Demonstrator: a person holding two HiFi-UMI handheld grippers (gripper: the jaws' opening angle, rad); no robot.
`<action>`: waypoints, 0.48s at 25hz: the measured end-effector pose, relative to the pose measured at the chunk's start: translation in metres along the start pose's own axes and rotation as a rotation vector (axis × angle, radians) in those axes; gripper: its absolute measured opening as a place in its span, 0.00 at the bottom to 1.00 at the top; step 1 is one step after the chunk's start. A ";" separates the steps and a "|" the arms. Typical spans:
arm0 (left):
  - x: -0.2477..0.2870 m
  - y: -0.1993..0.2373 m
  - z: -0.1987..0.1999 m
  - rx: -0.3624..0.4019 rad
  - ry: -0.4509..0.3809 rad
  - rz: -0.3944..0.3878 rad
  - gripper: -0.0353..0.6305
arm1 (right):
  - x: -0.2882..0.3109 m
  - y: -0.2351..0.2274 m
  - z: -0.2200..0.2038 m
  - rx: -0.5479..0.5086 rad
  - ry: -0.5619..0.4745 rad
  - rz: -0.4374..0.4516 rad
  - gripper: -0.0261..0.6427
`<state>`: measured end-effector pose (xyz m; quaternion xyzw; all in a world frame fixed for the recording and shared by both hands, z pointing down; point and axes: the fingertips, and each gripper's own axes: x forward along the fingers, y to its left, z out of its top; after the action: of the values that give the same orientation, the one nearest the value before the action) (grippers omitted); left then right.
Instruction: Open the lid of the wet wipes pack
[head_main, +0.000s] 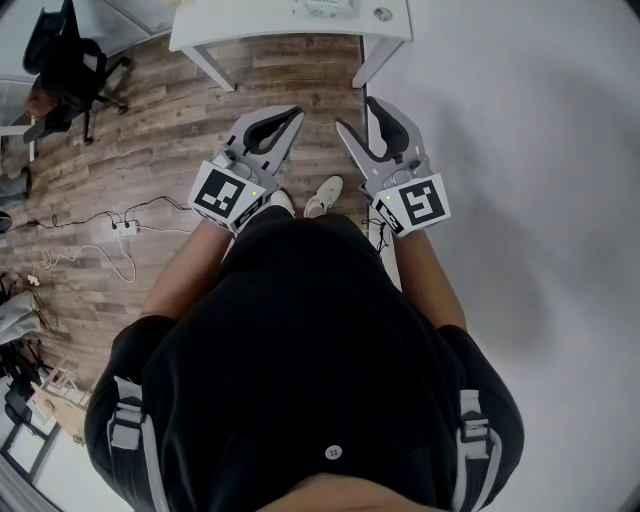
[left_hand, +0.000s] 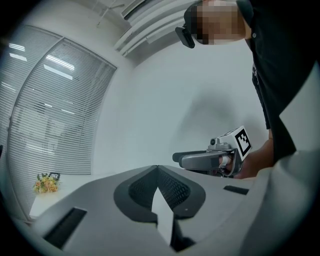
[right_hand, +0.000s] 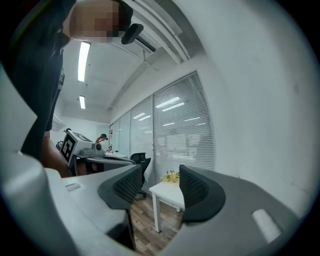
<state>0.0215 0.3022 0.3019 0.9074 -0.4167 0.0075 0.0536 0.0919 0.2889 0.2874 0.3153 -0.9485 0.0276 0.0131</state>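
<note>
A: Where is the wet wipes pack (head_main: 325, 7)?

B: A pale flat pack lies on the white table (head_main: 240, 25), at the very top edge of the head view. I take it for the wipes. It is too small and too cut off to tell how its lid stands.

A: And the tongs?

B: Both are held out in front of the person's body, over the wooden floor (head_main: 150, 150), pointing toward the table but apart from it. The left gripper (head_main: 296, 113) is clenched: in its own view the two dark pads meet at the tips, with nothing between them.

A: The right one?

B: The right gripper (head_main: 355, 112) is released. Its jaws stand apart, and through the gap you see only floor and a table leg. It grasps nothing.

A: Are the two touching each other?

B: No, they sit side by side with a gap between them, above the person's white shoes (head_main: 325, 195).

A: Anything else on that table?

B: A small bunch of yellow flowers (right_hand: 171, 176) shows in the right gripper view. A black office chair (head_main: 70, 60) stands off to the left.
</note>
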 end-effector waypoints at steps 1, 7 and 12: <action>0.001 -0.001 0.000 0.001 0.002 -0.001 0.06 | -0.001 -0.002 -0.001 0.002 0.000 0.000 0.42; 0.010 -0.002 -0.002 0.000 0.009 0.008 0.06 | -0.005 -0.015 -0.004 0.010 0.000 -0.008 0.51; 0.021 -0.007 -0.002 0.005 0.010 0.016 0.06 | -0.011 -0.027 -0.005 0.016 -0.005 -0.009 0.52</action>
<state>0.0403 0.2913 0.3046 0.9042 -0.4236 0.0132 0.0535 0.1170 0.2746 0.2929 0.3197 -0.9469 0.0345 0.0082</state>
